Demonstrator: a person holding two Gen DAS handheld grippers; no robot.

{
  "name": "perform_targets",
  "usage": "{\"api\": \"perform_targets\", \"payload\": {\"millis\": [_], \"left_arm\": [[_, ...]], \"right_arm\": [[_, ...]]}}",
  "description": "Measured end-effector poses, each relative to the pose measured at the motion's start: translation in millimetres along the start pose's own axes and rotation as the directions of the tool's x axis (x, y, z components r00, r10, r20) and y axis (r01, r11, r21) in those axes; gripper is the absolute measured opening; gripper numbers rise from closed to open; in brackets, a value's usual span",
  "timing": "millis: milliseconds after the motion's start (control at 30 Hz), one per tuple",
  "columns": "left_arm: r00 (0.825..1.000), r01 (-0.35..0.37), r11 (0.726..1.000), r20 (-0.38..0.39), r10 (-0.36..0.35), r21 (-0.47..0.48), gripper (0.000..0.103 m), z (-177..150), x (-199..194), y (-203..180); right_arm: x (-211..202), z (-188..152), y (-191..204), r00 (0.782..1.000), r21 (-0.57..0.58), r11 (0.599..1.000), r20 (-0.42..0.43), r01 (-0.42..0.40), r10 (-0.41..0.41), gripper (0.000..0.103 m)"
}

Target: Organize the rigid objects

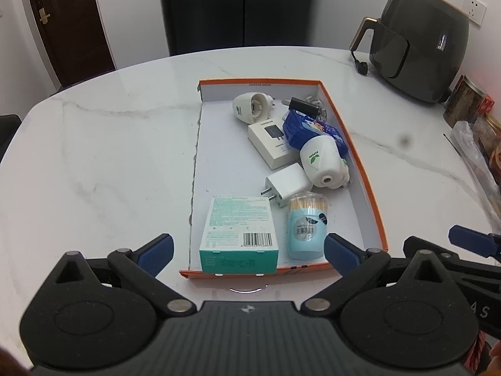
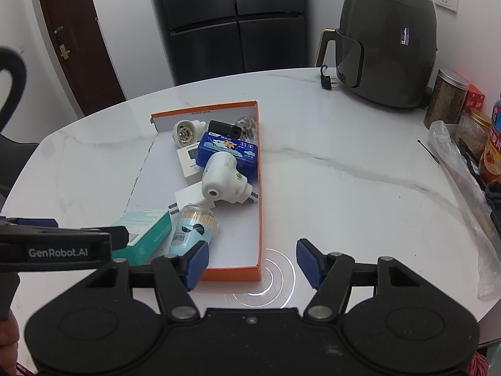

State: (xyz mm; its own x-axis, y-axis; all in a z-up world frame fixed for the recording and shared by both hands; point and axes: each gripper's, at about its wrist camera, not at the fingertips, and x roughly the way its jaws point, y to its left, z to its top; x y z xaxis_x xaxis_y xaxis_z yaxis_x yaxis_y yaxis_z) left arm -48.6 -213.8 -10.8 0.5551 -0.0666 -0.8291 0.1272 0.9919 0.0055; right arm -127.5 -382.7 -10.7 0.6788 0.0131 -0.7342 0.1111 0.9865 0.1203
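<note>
An orange-rimmed shallow box [image 1: 353, 156] [image 2: 259, 188] lies on the white marble table and holds several items. At its near end are a teal carton [image 1: 239, 235] [image 2: 147, 235] and a light-blue toothpick jar [image 1: 307, 228] [image 2: 192, 228]. Behind them lie a white charger [image 1: 289, 185], two white plug-in devices [image 1: 322, 159] [image 1: 252, 106], a blue pack [image 1: 310, 130] and a white carton [image 1: 269, 144]. My left gripper [image 1: 249, 255] hangs open over the box's near end, holding nothing. My right gripper [image 2: 253, 263] is open above the box's near right corner, empty.
A dark air fryer [image 1: 419, 47] [image 2: 388, 47] stands at the back right, its plug [image 2: 327, 81] on the table. Jars [image 2: 447, 100] and a plastic bag [image 2: 463, 188] crowd the right edge. A black fridge and a brown door are behind the table.
</note>
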Motion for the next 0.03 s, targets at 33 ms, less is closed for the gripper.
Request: {"api": "perform_targets", "payload": {"millis": [33], "left_arm": [[1.000, 0.002, 1.000, -0.001, -0.002, -0.002, 0.103, 0.3, 0.4, 0.1]], "right_arm": [[0.3, 0.0, -0.2, 1.000, 0.000, 1.000, -0.001, 0.000, 0.000, 0.075]]}}
